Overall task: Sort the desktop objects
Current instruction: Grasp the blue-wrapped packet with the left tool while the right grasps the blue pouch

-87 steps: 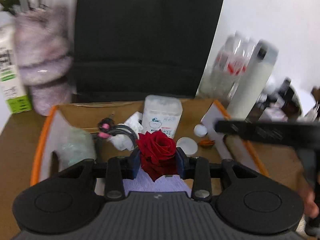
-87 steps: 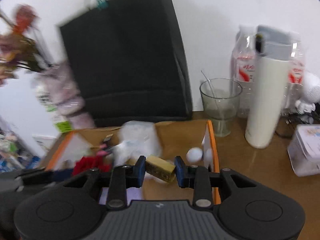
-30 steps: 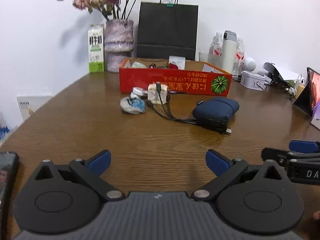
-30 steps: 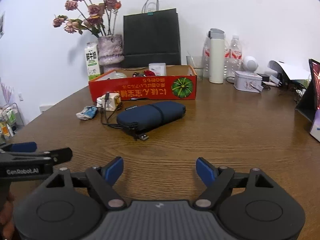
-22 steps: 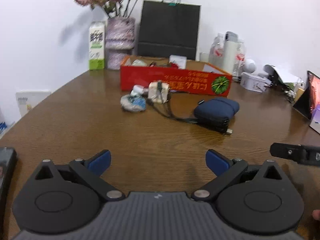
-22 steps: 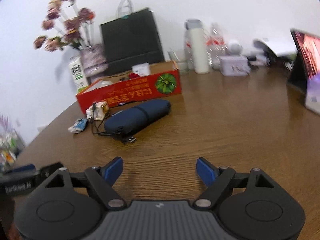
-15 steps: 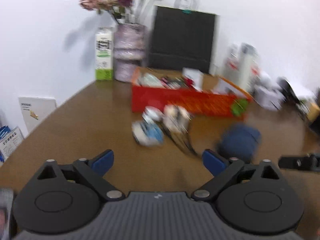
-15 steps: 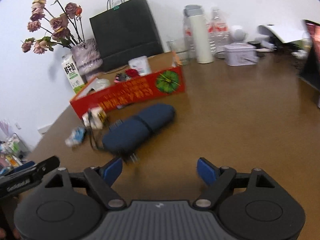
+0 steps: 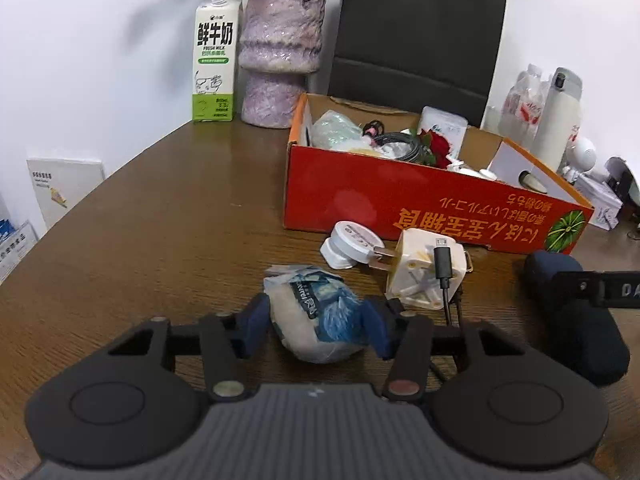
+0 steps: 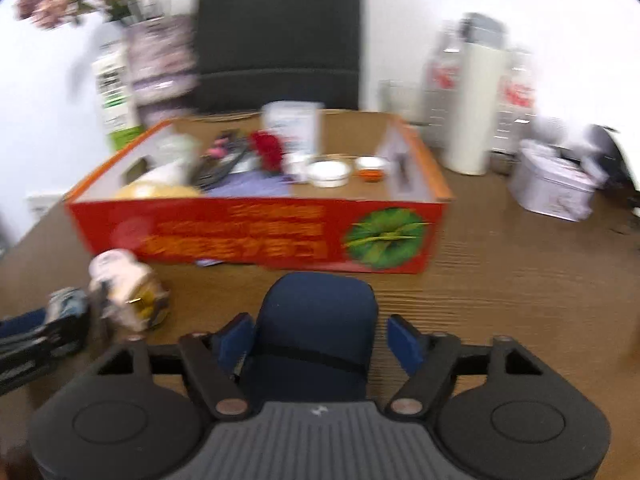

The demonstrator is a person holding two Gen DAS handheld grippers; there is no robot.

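Inside the red box (image 9: pixel 400 204), already a rose (image 9: pixel 439 145), cables, a tissue pack. Out on the table (image 9: pixel 168 240), waiting: crumpled packet (image 9: pixel 316 320) between the left gripper (image 9: pixel 314 330)'s closing jaws, pads about touching; navy pouch (image 10: pixel 316 328) between the right gripper (image 10: pixel 320 340)'s wide, slightly closing jaws, ungripped; white adapter (image 9: pixel 424 276), round plug (image 9: pixel 348 246). Right view blurred; pouch's near end hidden.

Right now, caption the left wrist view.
Left tongs closing around a crumpled blue-and-white packet before the red box.
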